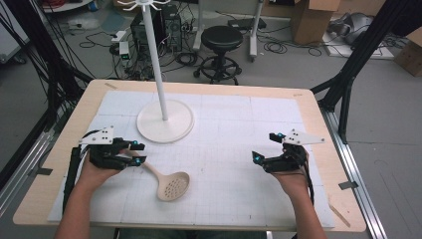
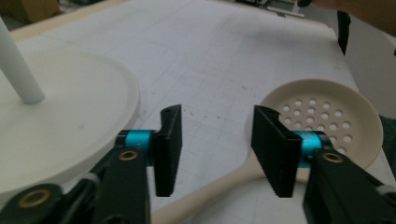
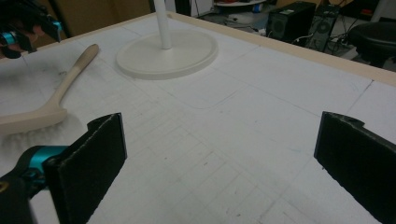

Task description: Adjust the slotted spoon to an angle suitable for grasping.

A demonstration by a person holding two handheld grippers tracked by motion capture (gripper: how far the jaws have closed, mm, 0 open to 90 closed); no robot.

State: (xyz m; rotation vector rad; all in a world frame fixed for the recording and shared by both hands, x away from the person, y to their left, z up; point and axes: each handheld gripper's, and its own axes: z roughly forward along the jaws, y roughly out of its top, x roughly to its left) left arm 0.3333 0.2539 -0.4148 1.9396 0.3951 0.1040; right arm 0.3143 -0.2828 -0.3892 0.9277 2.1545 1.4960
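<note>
A cream slotted spoon (image 1: 171, 186) lies on the white gridded mat (image 1: 234, 124), bowl toward the table's near edge, handle running up-left. My left gripper (image 1: 138, 153) is at the end of that handle. In the left gripper view its jaws (image 2: 215, 140) stand part-way apart; the handle passes low under the right-hand jaw toward the perforated bowl (image 2: 322, 116), and neither pad presses on it. My right gripper (image 1: 264, 147) hovers over bare mat at the right, jaws wide (image 3: 219, 158), nothing between them. From there the spoon handle (image 3: 70, 79) lies far left.
A white stand with a round base (image 1: 165, 122) and a tall pole (image 1: 157, 59) rises at the mat's back left, close to my left gripper; its base (image 2: 70, 121) sits just beside the left jaw. Beyond the table are a black stool (image 1: 221, 37), cables and boxes.
</note>
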